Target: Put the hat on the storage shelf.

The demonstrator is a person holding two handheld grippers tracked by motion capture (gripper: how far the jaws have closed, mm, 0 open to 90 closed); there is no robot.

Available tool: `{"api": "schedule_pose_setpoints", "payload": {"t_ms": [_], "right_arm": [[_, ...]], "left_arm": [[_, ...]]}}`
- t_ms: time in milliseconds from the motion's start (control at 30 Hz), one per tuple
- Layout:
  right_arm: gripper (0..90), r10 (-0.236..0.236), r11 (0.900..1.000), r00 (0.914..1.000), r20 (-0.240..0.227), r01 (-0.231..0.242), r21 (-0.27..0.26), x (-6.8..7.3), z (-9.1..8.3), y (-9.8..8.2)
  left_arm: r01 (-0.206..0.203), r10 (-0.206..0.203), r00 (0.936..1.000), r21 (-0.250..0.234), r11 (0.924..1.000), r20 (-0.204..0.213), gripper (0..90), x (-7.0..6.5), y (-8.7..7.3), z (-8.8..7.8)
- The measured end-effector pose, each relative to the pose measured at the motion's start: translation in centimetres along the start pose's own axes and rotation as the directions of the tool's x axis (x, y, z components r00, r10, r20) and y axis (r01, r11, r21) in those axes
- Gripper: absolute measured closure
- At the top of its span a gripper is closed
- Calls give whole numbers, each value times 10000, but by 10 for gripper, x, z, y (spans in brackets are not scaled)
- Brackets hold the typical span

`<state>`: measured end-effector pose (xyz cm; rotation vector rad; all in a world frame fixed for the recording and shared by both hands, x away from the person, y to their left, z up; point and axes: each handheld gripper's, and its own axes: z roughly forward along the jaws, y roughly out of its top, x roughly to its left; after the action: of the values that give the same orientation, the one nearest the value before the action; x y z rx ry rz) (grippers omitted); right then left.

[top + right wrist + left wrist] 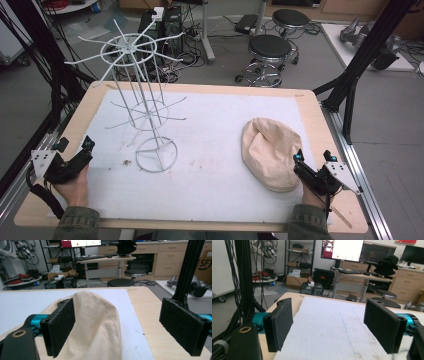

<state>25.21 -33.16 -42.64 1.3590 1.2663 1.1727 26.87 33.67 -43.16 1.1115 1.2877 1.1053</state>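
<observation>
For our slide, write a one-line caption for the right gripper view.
Open right gripper poised at a cream cloth cap on the white mat.

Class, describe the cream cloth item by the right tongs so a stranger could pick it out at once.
Start at the white mat covering the wooden table. On its right side, just ahead of the open right tongs, lies a cream fabric hat. It is soft, rounded and slumped, unlike the tall white wire rack on the left.

The cap (96,325) lies on the table (147,315) ahead of the right gripper (117,327), apparently touching one of its jaws; the wire rack (145,110) stands ahead-right of the left gripper's (328,325) jaws.
</observation>
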Motion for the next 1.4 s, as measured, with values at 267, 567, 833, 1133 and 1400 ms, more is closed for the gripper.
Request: {"api": "schedule_pose_setpoints", "payload": {"t_ms": [267, 567, 833, 1133, 1400], "right_arm": [[124, 78, 10000, 10000, 37, -78, 40, -1, 0, 0], [124, 246, 9997, 9997, 36, -246, 14, -1, 0, 0], [126, 84, 9998, 9993, -355, -78, 190, -1, 3, 1], [126, -91, 9993, 9993, -353, 104, 358, 0, 19, 5], [125, -395, 9959, 9970, -662, 447, 783, 4, 31, 7]], "left_arm": [[-17, 17, 10000, 51, 10000, -21, 236, 0, 0, 0], [65, -64, 10000, 78, 9999, -39, 236, 1, -1, 0], [103, -103, 9999, 113, 9999, -51, 236, 3, -1, 0], [94, -96, 9999, 157, 9998, 130, 235, 1, -3, 3], [210, -213, 9996, 173, 9996, 176, 235, 2, -4, 5]]}}
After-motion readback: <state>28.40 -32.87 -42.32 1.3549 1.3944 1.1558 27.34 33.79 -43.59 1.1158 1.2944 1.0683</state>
